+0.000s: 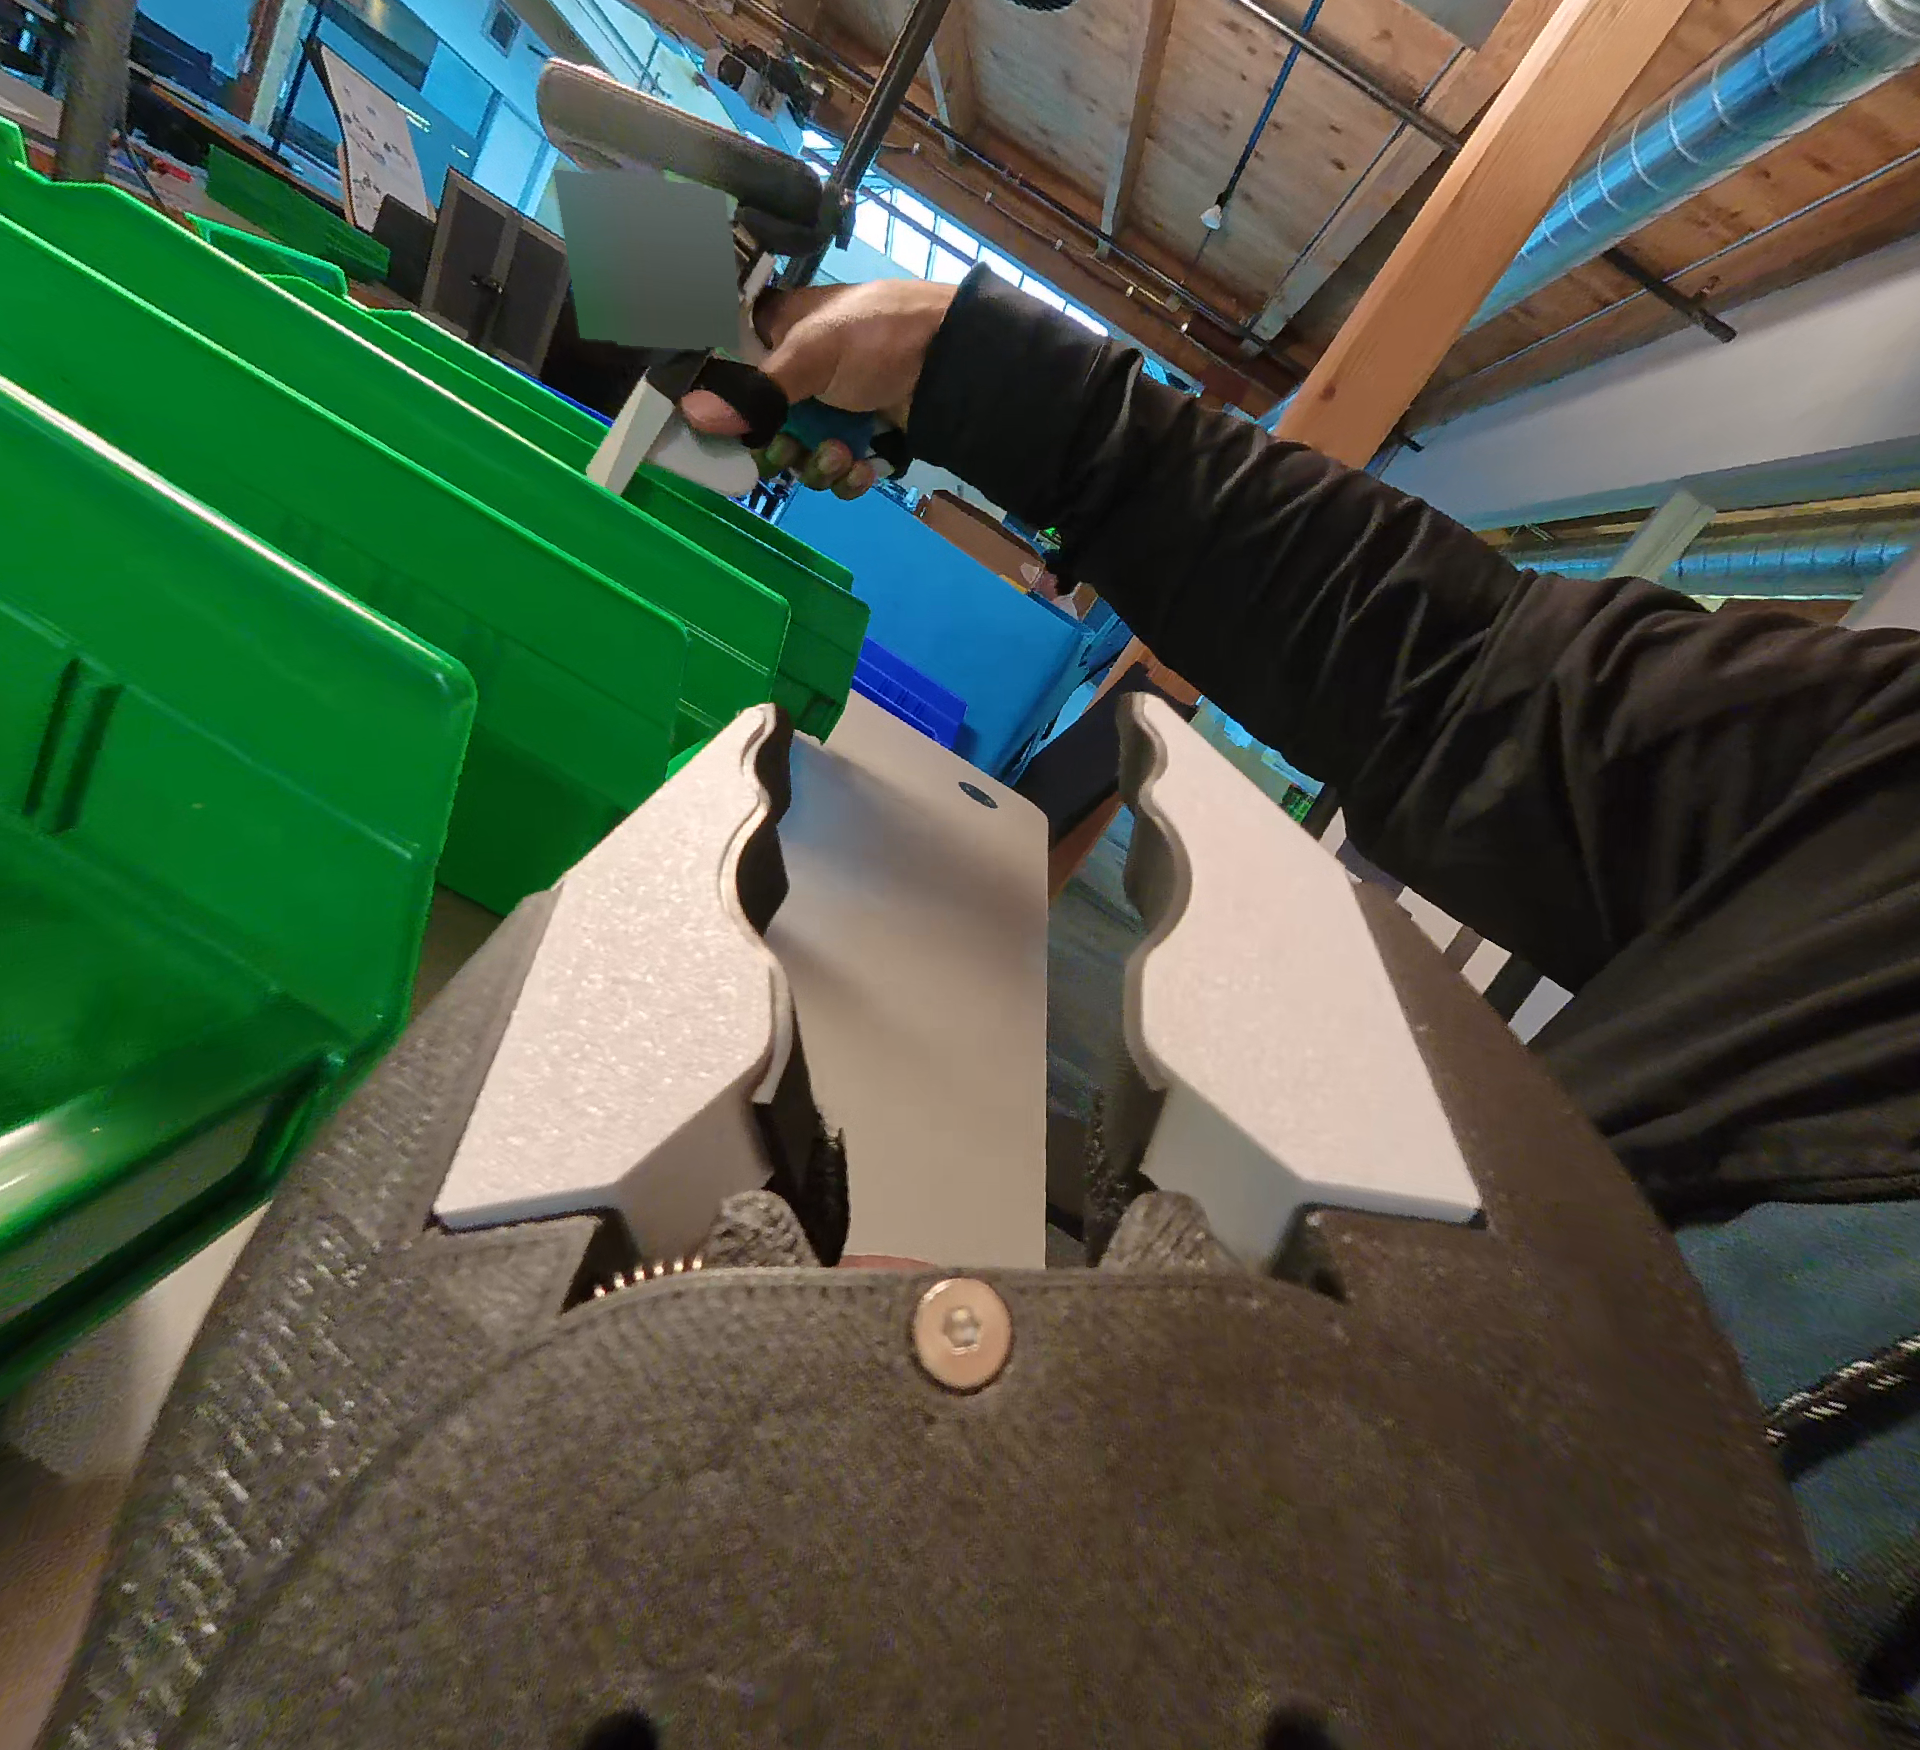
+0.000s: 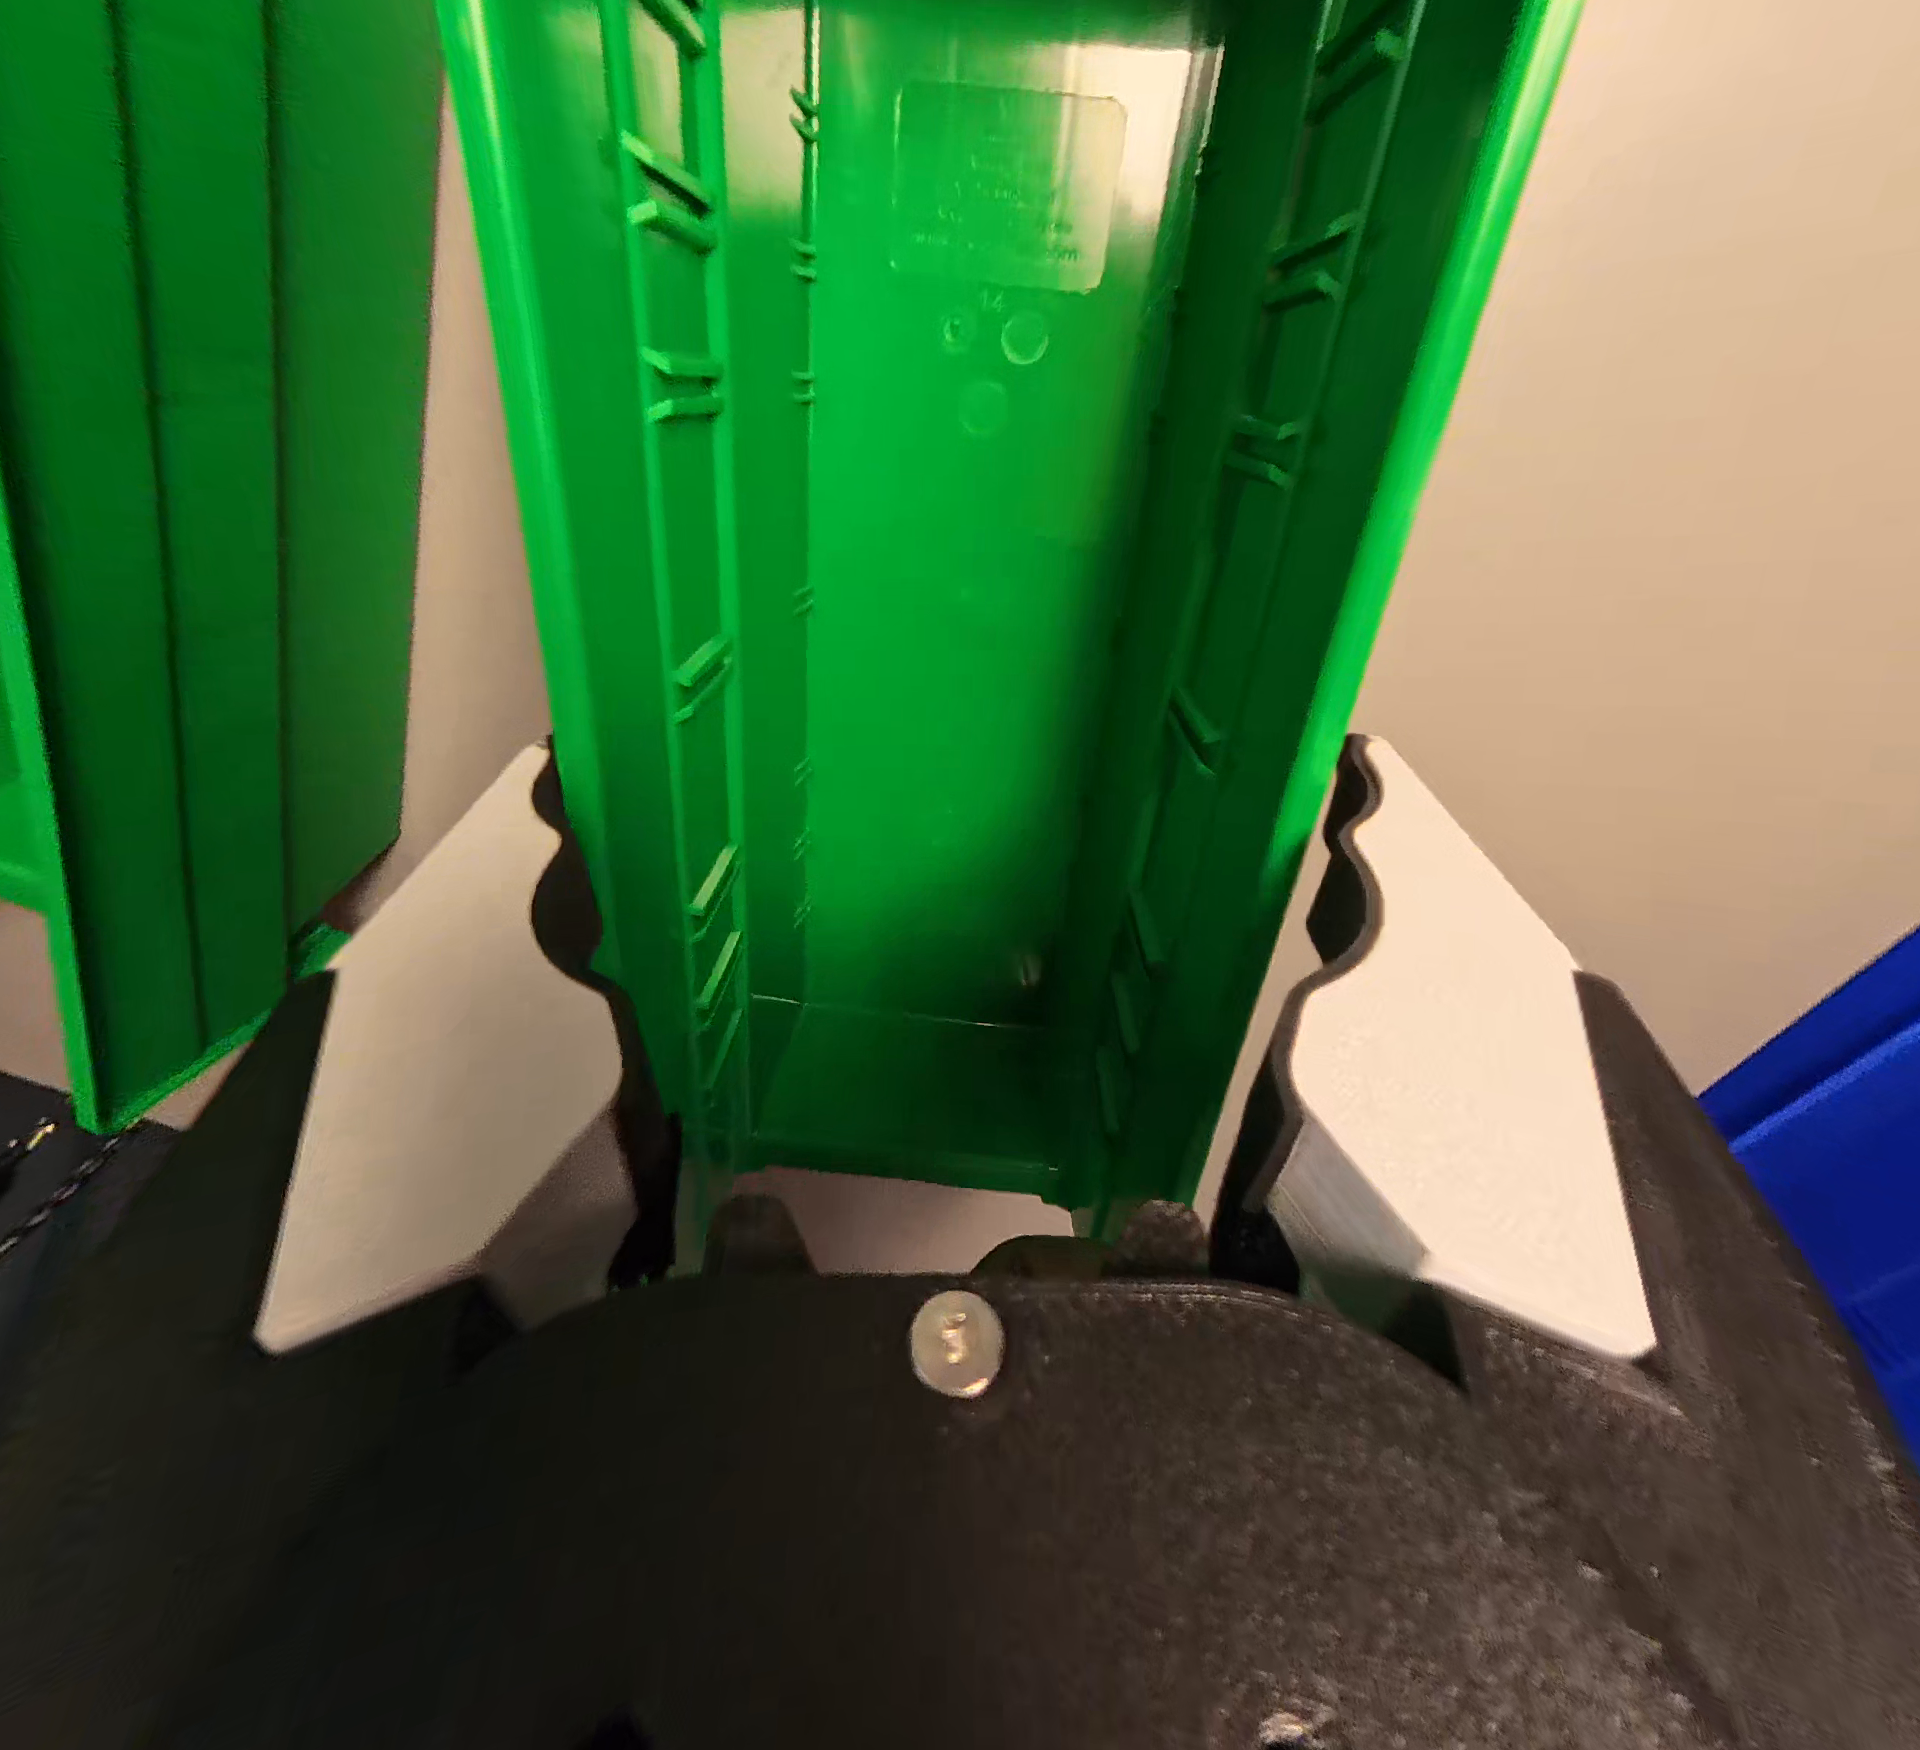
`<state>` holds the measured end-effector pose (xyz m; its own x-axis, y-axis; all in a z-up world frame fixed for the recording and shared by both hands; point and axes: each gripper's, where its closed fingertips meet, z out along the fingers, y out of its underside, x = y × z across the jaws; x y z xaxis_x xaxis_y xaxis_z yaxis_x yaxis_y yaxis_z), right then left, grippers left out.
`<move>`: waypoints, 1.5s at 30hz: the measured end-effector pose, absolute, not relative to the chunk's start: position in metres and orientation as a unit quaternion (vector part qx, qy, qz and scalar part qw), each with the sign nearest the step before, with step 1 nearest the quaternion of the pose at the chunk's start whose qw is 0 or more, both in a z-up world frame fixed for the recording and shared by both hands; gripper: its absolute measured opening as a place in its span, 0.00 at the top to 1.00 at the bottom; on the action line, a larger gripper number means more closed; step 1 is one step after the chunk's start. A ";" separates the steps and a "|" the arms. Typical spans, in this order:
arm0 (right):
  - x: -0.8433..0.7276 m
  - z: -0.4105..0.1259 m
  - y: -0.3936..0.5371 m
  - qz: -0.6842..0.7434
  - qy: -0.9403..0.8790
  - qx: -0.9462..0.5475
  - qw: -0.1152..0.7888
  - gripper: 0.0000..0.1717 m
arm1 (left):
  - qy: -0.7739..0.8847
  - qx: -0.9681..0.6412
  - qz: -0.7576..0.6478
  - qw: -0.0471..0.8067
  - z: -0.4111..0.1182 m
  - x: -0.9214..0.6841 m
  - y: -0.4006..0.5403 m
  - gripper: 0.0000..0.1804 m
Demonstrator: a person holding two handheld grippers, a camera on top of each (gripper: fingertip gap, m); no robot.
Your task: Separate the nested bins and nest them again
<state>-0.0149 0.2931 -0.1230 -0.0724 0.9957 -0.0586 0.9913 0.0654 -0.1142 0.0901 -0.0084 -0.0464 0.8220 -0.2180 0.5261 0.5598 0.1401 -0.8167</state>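
In the right wrist view a long green bin [image 2: 987, 557] runs between the fingers of my right gripper [image 2: 954, 755], its open inside facing the camera. Both pads press on its outer side walls, so the gripper is shut on it. More green bins [image 2: 208, 453], nested, stand just to its left. In the left wrist view several green bins [image 1: 312, 495] stand in a row at the left. The right gripper [image 1: 665, 453], held by a hand, sits at the top of the farthest one. My left gripper [image 1: 951, 724] is open and empty, to the right of the bins.
A grey plate [image 1: 935, 921] lies behind the left fingers. A blue bin [image 1: 909, 692] [image 2: 1829, 1129] stands to the right of the green ones. The person's black sleeve [image 1: 1351, 640] crosses above the left gripper. A wooden post [image 1: 1558, 90] rises at the right.
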 end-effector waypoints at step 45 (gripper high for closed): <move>-0.040 0.043 0.160 0.256 -0.653 -0.707 0.089 0.42 | -0.148 -0.596 -0.279 0.738 -0.046 0.084 -0.017 0.67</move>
<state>-0.0397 0.1598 0.0428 0.0151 0.9693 -0.2454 0.8778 -0.1303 -0.4609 0.0842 -0.0165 -0.0465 0.8006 -0.2348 0.5513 0.5883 0.1331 -0.7976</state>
